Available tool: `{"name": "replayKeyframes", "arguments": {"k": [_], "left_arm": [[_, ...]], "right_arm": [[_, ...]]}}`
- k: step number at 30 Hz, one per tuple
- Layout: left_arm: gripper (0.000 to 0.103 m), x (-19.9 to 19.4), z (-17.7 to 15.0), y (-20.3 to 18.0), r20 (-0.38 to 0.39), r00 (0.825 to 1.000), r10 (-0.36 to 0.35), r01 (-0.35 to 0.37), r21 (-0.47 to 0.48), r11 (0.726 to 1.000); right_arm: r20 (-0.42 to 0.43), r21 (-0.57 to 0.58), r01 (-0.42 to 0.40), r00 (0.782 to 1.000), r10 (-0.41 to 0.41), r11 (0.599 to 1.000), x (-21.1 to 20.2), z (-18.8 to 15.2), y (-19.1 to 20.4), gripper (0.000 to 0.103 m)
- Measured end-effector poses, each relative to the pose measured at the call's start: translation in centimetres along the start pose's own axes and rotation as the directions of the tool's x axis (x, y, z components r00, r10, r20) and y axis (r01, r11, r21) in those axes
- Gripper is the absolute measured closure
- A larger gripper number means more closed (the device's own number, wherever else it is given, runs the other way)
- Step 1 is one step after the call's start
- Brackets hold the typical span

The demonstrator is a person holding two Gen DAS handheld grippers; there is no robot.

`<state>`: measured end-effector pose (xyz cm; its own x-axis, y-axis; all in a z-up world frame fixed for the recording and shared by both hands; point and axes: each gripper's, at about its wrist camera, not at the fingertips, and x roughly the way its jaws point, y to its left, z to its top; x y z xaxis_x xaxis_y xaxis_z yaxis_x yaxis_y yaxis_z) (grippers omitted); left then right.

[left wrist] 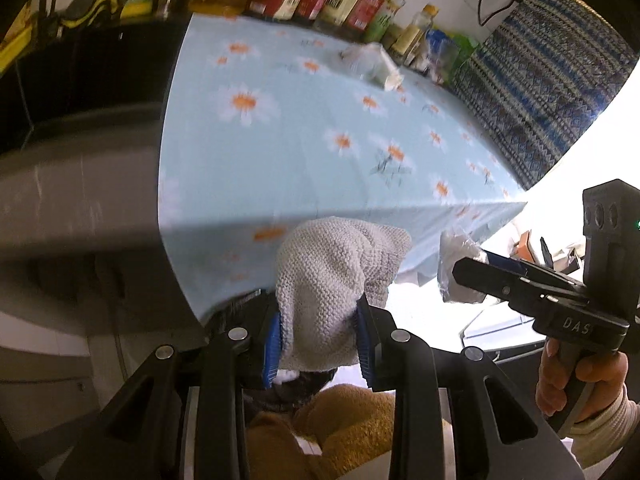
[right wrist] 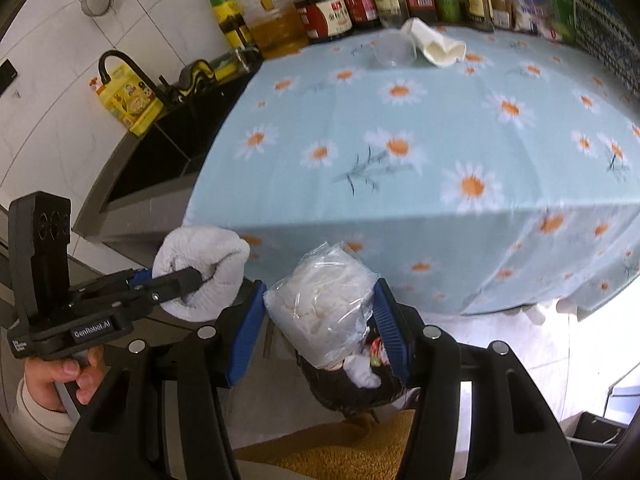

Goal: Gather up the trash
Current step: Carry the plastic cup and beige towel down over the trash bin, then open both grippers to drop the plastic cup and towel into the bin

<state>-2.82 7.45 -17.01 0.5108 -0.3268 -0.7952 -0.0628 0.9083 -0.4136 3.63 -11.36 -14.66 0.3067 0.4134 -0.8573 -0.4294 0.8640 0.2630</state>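
Observation:
My left gripper (left wrist: 320,320) is shut on a white knitted cloth (left wrist: 332,276), held off the table's front edge; the cloth also shows in the right wrist view (right wrist: 204,264). My right gripper (right wrist: 320,312) is shut on a clear plastic bag of white stuff (right wrist: 324,300), which also shows in the left wrist view (left wrist: 460,264). Below the bag sits a dark trash bin (right wrist: 356,392) holding white tissue and a coloured wrapper. Far back on the daisy tablecloth (right wrist: 420,120) lie a clear plastic cup (right wrist: 394,51) and a folded white cloth (right wrist: 436,46).
Bottles and jars (right wrist: 360,0) line the wall behind the table. A black sink (right wrist: 168,148) with a faucet and a yellow bottle (right wrist: 128,96) is to the left. A patterned blue fabric (left wrist: 540,92) hangs at the right. An orange-brown fabric (right wrist: 340,452) lies below.

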Motion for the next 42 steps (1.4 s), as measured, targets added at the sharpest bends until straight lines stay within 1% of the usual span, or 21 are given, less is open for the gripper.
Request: {"name": "replayKeyframes", "arguments": {"k": [4,9,14,20,26,30,35,38,42], "left_arm": [[0.074,1.6,-2.0,0.4,-0.04,0.999,0.005,-0.006,-0.01,1.0],[0.074,4.1,-3.8,1.6,-0.104,0.995,0.01,-0.015,-0.052,0.999],[0.074,6.4,-5.6,2.5,-0.16,0.987,0.019,-0.033,-0.08,0.996],[0.074,10.5,-8.1,3.8,-0.243,0.969,0.053,-0.08,-0.104,0.991],[0.074,15.2,-10.6,4.3,-0.318,0.946,0.061,-0.106,-0.125,0.986],[0.074,17.6,-11.9,4.4,-0.351,0.935,0.057,-0.109,-0.129,0.986],[0.074,19.9,-13.0,4.8,-0.378,0.923,0.071,-0.133,-0.14,0.981],[0.074,21.0,-13.4,5.3,-0.395,0.916,0.075,-0.143,-0.147,0.979],[0.074,21.7,-13.8,5.2,-0.401,0.912,0.082,-0.149,-0.14,0.979]], "right_arm": [[-0.037,0.013,-0.002,0.999,0.002,1.0,1.2,-1.5,-0.4,0.048],[-0.09,0.024,-0.008,0.996,0.01,1.0,3.8,-3.3,-1.4,0.048],[-0.143,0.042,0.016,0.99,-0.01,0.999,7.1,-5.3,-3.2,0.048],[-0.158,0.092,0.029,0.987,-0.014,0.995,10.5,-7.7,-5.9,0.048],[-0.223,0.134,0.036,0.975,-0.006,0.99,14.6,-10.1,-8.3,0.048],[-0.277,0.16,0.044,0.961,0.002,0.986,16.8,-11.5,-9.4,0.048],[-0.323,0.157,0.049,0.946,0.004,0.986,18.7,-12.7,-10.3,0.048],[-0.337,0.142,0.051,0.942,0.0,0.989,19.4,-13.1,-10.5,0.048],[-0.348,0.132,0.036,0.937,0.012,0.991,20.0,-13.3,-10.7,0.048]]}}
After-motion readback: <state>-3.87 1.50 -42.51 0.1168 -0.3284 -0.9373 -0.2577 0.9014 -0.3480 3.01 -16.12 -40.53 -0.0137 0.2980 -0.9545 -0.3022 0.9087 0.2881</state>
